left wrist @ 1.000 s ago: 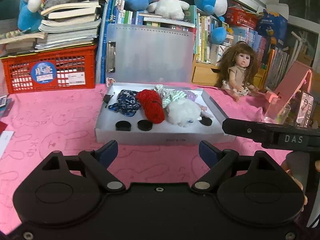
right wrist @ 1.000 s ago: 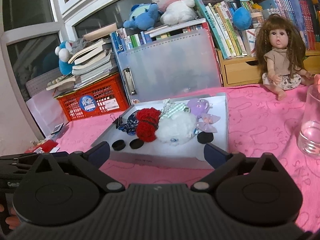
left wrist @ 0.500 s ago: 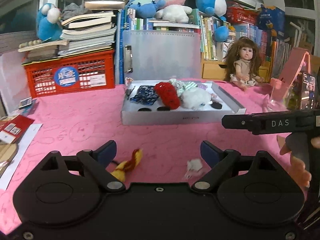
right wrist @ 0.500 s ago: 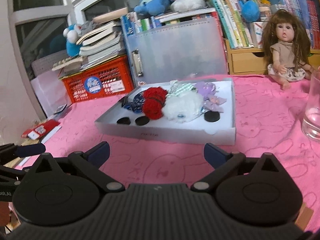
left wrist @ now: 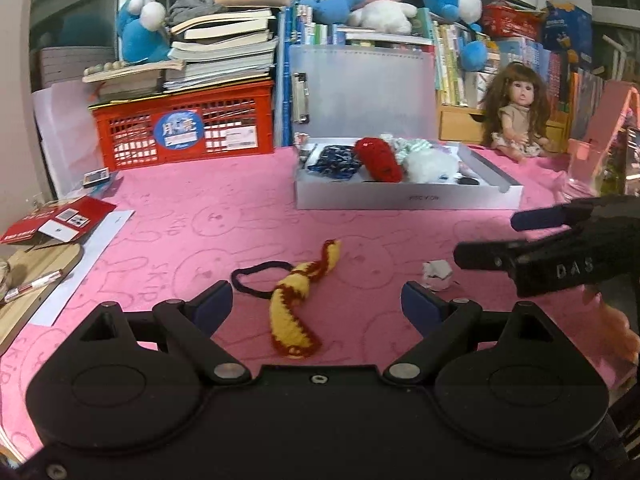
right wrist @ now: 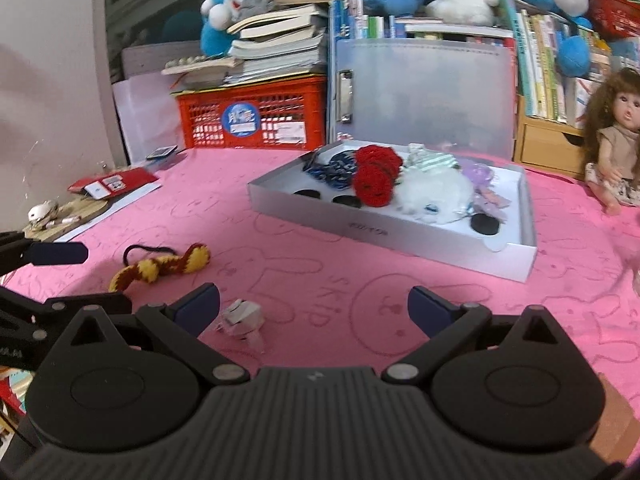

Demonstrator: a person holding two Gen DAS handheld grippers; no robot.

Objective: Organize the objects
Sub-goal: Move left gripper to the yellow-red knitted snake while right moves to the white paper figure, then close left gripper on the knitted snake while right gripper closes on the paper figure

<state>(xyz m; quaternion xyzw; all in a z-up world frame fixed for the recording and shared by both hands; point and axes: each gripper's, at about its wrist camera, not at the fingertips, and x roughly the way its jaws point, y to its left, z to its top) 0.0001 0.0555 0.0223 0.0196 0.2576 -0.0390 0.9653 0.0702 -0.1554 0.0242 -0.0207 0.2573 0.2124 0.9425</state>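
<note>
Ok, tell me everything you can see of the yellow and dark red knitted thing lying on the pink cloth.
The knitted hair tie is a soft, crocheted band, yellow with dark red stripes, curved like a snake, with a thin black elastic loop at one end. It lies flat and loose on the pink tablecloth, in front of the grey box and apart from it. Nothing grips it: it sits ahead of the open left gripper, between its fingers in that view.

Knitted yellow-and-red hair tie (left wrist: 294, 304), embossed pink tablecloth (left wrist: 208, 220), matt cardboard box (left wrist: 408, 201)

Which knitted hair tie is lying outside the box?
The yellow-and-red striped one, alone on the pink cloth between the left gripper's open fingers; the others lie in the box.
</note>
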